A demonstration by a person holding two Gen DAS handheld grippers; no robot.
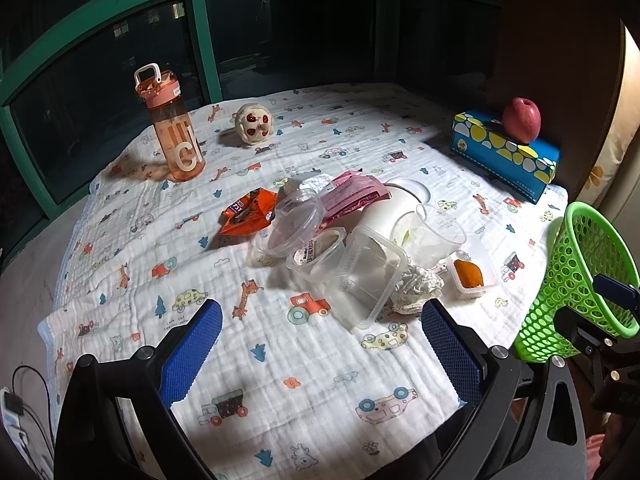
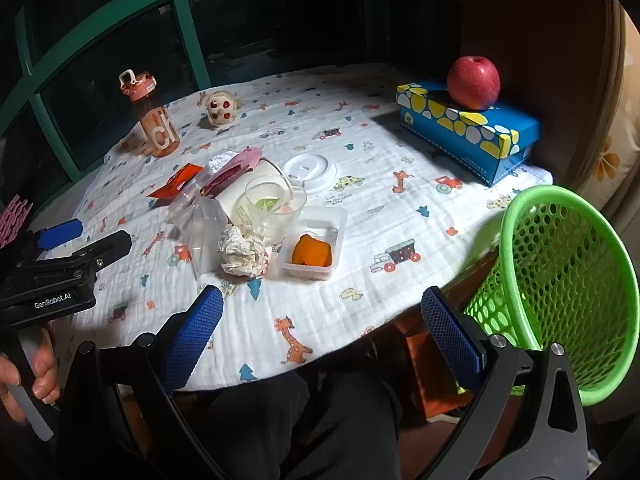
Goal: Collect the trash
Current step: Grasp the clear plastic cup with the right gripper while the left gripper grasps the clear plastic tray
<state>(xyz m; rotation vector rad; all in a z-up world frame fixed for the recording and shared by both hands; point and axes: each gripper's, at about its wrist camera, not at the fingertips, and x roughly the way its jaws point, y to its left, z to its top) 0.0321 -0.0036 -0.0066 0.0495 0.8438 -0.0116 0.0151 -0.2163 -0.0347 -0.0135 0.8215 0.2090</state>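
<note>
Trash pile (image 2: 248, 220): one paper wad (image 2: 242, 254) | one green basket (image 2: 560, 280) | both hand-held grippers spread, empty

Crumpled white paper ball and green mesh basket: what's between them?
In the right wrist view, a clear plastic tray holding an orange food piece sits beside the crumpled white paper ball; past it, only printed cloth up to the green mesh basket.

Quilted printed cloth (image 1: 280, 360), clear glossy plastic tubs (image 1: 372, 276), crumpled paper (image 2: 242, 250), perforated green plastic basket (image 2: 560, 280).
</note>
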